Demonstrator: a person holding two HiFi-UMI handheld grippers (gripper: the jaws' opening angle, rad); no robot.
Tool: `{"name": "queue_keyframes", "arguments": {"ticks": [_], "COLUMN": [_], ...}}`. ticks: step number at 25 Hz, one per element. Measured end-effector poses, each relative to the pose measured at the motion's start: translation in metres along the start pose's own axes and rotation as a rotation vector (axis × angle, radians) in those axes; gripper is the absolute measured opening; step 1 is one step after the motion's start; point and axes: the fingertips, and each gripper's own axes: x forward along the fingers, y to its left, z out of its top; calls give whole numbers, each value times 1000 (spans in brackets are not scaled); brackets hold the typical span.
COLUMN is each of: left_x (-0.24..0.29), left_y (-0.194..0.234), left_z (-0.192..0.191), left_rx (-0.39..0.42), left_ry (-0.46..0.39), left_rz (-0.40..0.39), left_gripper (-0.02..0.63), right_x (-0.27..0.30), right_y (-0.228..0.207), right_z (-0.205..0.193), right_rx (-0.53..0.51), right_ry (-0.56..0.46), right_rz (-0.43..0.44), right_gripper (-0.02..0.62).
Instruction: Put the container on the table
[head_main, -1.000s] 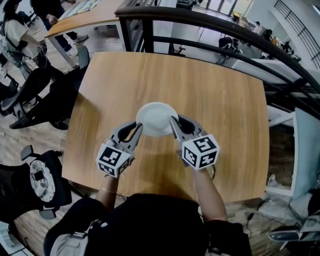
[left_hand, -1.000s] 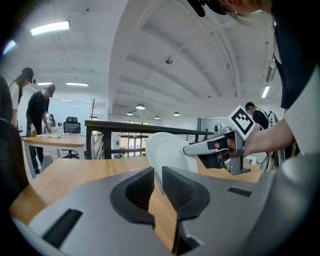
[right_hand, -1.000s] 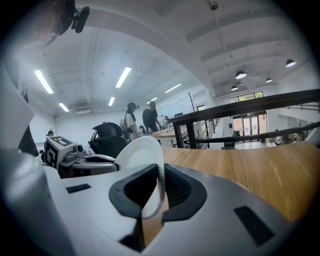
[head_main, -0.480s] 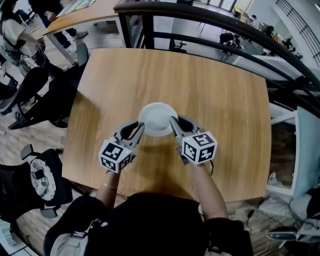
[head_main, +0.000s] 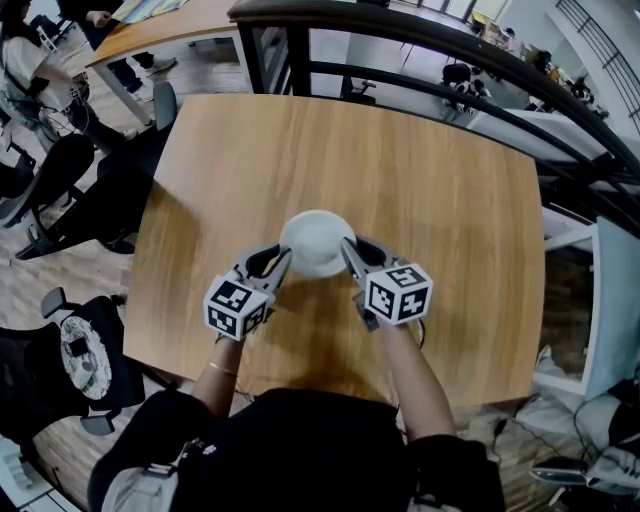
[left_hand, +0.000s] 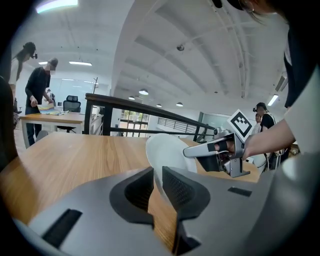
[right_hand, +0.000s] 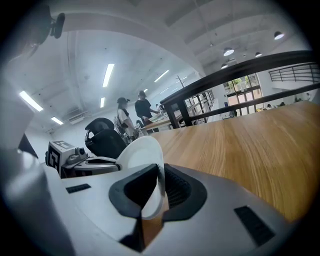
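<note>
One plain white container (head_main: 318, 240), round and shallow with a thin rim, hangs over the middle of the wooden table (head_main: 450, 200). The left gripper (head_main: 283, 262) pinches its left rim between nearly closed jaws; the right gripper (head_main: 348, 252) clamps the opposite rim. Compared with a second ago, container and both grippers sit lower, nearer the tabletop.

Light wooden surface (head_main: 250, 160) with rounded corners, seen from above.
It stands on a plank floor (head_main: 60, 270), its far edge just beside a dark railing (head_main: 400, 35); a soft shadow lies on the wood near the middle.
</note>
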Motion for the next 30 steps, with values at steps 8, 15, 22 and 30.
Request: {"name": "queue_keyframes", "arguments": {"ticks": [8, 15, 22, 30], "left_x": [11, 16, 22, 25], "left_y": [5, 8, 15, 21], "left_z": [-19, -31, -40, -46], "left_rx": [-37, -47, -62, -64], "left_ry": [55, 93, 117, 133], "left_rz": [-18, -21, -21, -6], "left_gripper": [57, 77, 81, 81], "right_x": [9, 15, 22, 26], "right_y": [-10, -14, -20, -22], "right_z": [-15, -26, -35, -40], "right_rx": [21, 57, 82, 67], "right_ry": [47, 75, 99, 117], "right_rz": [-9, -17, -11, -14], "right_gripper": [25, 25, 25, 34]}}
